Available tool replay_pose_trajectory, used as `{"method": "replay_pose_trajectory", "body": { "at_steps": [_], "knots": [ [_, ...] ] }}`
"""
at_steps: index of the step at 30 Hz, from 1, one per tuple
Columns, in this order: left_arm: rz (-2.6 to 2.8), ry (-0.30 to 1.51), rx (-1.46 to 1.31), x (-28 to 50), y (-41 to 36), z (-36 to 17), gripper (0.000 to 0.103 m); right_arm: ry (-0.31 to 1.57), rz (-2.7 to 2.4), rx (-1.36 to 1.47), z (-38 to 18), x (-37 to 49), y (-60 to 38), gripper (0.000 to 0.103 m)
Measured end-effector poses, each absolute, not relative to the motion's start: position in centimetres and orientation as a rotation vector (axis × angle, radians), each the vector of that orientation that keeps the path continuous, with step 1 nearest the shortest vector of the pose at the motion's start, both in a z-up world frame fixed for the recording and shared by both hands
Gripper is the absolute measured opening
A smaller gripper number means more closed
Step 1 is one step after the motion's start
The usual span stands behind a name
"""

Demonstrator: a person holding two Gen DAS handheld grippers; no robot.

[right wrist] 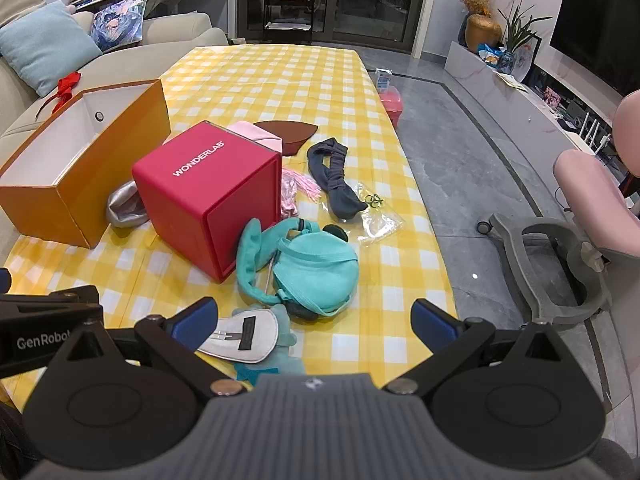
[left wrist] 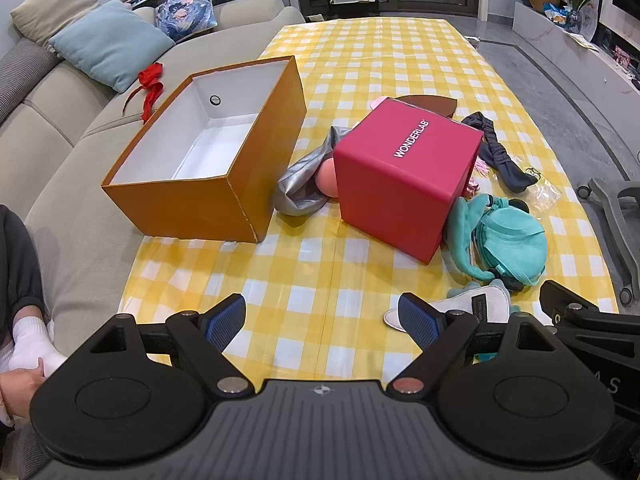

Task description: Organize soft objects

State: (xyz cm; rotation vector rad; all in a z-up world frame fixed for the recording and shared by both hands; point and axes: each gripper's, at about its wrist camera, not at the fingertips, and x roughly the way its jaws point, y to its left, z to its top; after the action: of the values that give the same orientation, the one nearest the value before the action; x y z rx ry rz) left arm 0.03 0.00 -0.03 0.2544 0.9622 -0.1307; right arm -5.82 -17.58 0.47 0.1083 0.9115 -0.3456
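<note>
Sitting on the checked table (left wrist: 360, 280): two boxes, one teal pouch (right wrist: 316, 268); both hand-held grippers released.

Two boxes stood on the checked table (left wrist: 360, 60): one open orange box (left wrist: 208, 160) and one red cube box (left wrist: 404, 184) (lying on its side). Around them lay one silver pouch (left wrist: 298, 184), one teal plush bag (right wrist: 316, 268), one dark blue headband (right wrist: 334, 176), one brown flat piece (right wrist: 290, 132), one grey-white insole-shaped pad (right wrist: 244, 334) and one clear plastic bag (right wrist: 380, 220). Two cushions were on the sofa in the right wrist view, one light blue (right wrist: 44, 46) and one patterned (right wrist: 118, 20).
</note>
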Motion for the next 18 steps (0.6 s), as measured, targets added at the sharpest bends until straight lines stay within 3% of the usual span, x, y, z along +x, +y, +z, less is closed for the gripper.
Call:
{"method": "replay_pose_trajectory", "body": {
  "at_steps": [18],
  "knots": [
    [-0.132,0.963,0.252,-0.13,-0.22,0.31,0.101,0.911,-0.350,0.102,0.58,-6.05,-17.69,0.100]
  ]
}}
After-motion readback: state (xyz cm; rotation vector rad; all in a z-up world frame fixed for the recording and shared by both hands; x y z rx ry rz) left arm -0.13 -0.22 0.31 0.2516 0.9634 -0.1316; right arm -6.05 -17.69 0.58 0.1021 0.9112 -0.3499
